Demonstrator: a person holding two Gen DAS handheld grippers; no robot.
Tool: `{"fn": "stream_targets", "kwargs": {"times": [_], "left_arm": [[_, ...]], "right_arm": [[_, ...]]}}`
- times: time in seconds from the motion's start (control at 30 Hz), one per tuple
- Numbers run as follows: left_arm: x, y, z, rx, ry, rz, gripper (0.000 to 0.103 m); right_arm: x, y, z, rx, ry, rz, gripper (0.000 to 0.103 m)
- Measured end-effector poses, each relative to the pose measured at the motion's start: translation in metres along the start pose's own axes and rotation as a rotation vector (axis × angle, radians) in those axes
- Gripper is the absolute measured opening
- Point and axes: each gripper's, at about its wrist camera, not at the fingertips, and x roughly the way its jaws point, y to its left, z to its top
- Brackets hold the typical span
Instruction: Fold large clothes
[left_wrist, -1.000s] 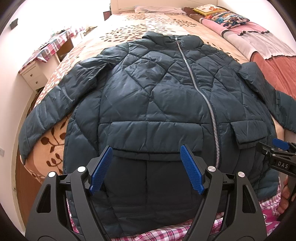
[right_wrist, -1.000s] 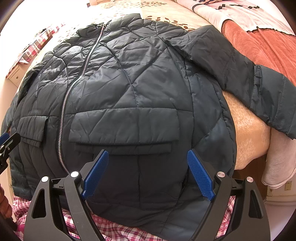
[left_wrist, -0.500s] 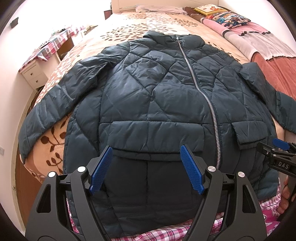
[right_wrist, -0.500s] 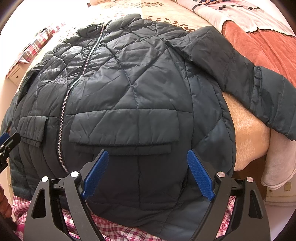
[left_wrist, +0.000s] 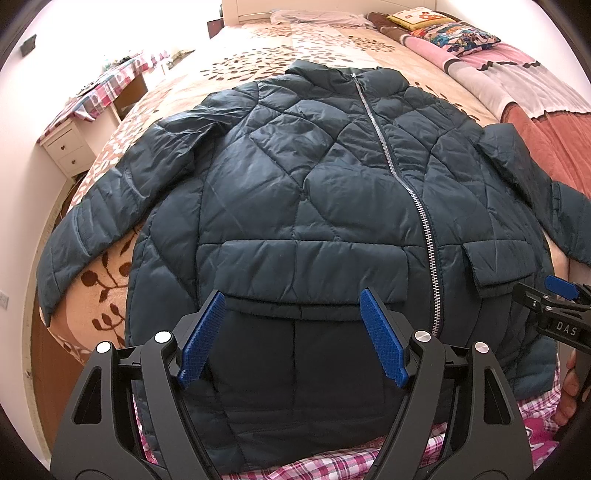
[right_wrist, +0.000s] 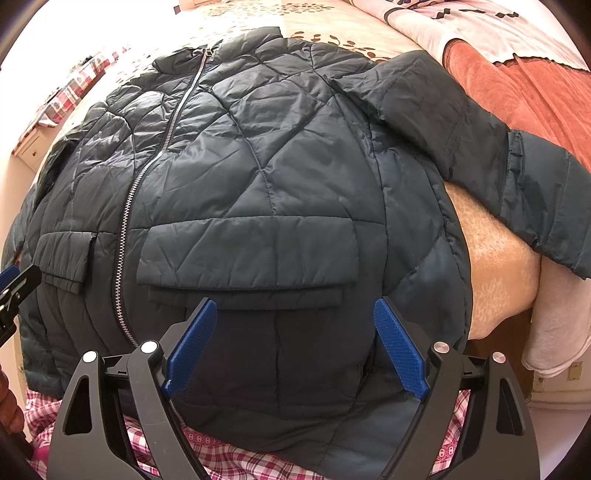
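A dark teal quilted puffer jacket (left_wrist: 295, 206) lies face up on the bed, zipped, both sleeves spread out. It also fills the right wrist view (right_wrist: 280, 177). My left gripper (left_wrist: 293, 336) is open and empty above the jacket's hem, below its left pocket flap. My right gripper (right_wrist: 295, 347) is open and empty above the hem, below the other pocket flap. The right gripper's tip shows at the right edge of the left wrist view (left_wrist: 554, 306). The left gripper's tip shows at the left edge of the right wrist view (right_wrist: 14, 288).
The bed has a beige leaf-print cover (left_wrist: 295, 48). Pink and rust blankets (left_wrist: 535, 96) and pillows lie at the right. A pink plaid cloth (right_wrist: 229, 458) lies under the hem. A white drawer unit (left_wrist: 70, 147) stands at the left.
The left wrist view has pulled back and risen slightly, so the jacket sits lower in it. The right wrist view is nearly unchanged. Both grippers stay open.
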Motion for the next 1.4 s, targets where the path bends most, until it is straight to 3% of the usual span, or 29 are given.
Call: {"fn": "stream_targets", "kwargs": {"times": [0.47, 1.4], "left_arm": [[0.0, 0.0, 0.0, 0.001, 0.002, 0.0, 0.075], [0.007, -0.01, -0.001, 0.038, 0.044, -0.001, 0.077]], "right_arm": [[-0.001, -0.01, 0.0, 0.045, -0.013, 0.009, 0.085], [-0.003, -0.089, 0.003, 0.259, -0.055, -0.033, 0.085]]}}
